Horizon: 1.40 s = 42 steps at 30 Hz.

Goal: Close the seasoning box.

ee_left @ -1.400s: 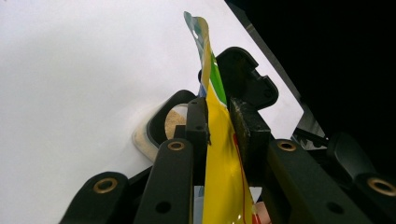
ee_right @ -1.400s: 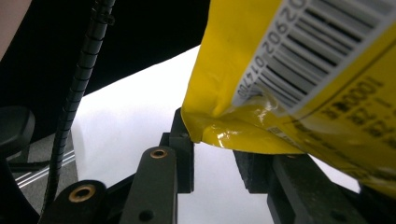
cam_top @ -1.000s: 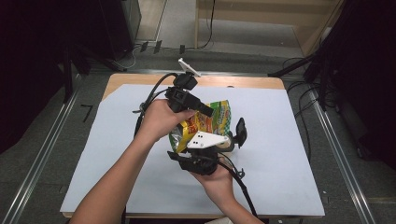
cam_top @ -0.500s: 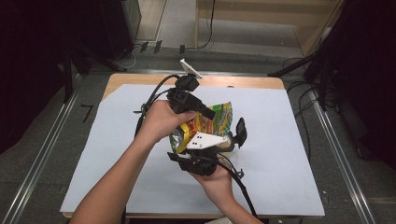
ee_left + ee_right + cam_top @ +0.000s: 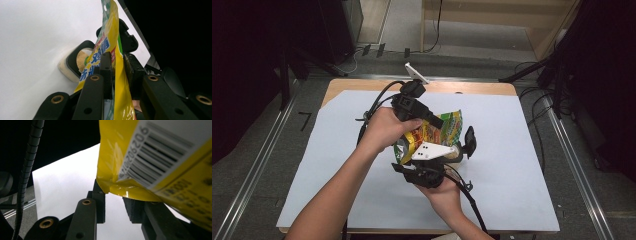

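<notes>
While the yellow snack bag hangs in the air over the middle of the white sheet that covers the table, both tools are at it. On the far left side, the left gripper pinches the bag's upper part; its own view shows the foil flat between the two black pads. Nearer the person, the right gripper points up at the bag's lower corner, which hangs at its jaws, but I cannot tell if the pads press on it. Just right of the bag, a small black-rimmed container sits on the sheet. Cables trail from both tools.
</notes>
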Each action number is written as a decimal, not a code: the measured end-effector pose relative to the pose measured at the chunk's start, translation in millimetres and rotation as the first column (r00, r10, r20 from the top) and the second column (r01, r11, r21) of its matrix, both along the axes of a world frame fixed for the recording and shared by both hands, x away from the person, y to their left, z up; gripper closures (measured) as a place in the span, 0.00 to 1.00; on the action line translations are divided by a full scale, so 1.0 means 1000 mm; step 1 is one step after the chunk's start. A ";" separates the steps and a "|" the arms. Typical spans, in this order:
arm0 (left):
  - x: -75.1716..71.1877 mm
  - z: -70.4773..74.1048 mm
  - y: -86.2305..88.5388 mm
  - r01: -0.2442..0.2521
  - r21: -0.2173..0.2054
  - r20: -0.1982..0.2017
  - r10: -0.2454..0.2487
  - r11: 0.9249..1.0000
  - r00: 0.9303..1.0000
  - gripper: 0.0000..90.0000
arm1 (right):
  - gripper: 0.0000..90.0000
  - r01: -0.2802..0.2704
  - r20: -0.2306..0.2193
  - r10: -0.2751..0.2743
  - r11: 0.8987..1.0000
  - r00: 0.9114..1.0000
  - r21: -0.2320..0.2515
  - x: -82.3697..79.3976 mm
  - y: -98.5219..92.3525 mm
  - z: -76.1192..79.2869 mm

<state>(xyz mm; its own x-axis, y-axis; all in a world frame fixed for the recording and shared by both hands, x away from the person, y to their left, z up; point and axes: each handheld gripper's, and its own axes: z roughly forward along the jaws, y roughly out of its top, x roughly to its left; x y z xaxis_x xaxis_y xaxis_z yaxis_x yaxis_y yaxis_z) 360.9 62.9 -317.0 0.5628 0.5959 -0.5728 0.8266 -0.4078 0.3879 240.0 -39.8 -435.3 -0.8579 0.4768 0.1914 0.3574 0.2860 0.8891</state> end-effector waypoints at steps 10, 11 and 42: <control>-0.001 0.000 0.001 0.006 0.006 0.010 -0.006 1.000 1.000 0.88 | 0.82 -0.003 0.002 0.003 1.000 1.000 0.000 0.000 0.001 0.000; -0.001 0.000 0.001 0.006 0.008 0.016 -0.006 1.000 1.000 0.88 | 0.82 -0.006 -0.006 0.006 1.000 1.000 0.000 -0.001 0.001 0.000; -0.010 -0.006 0.012 0.010 -0.021 0.055 -0.009 1.000 0.998 0.89 | 0.81 -0.022 -0.004 0.022 0.999 1.000 -0.023 -0.007 0.009 -0.006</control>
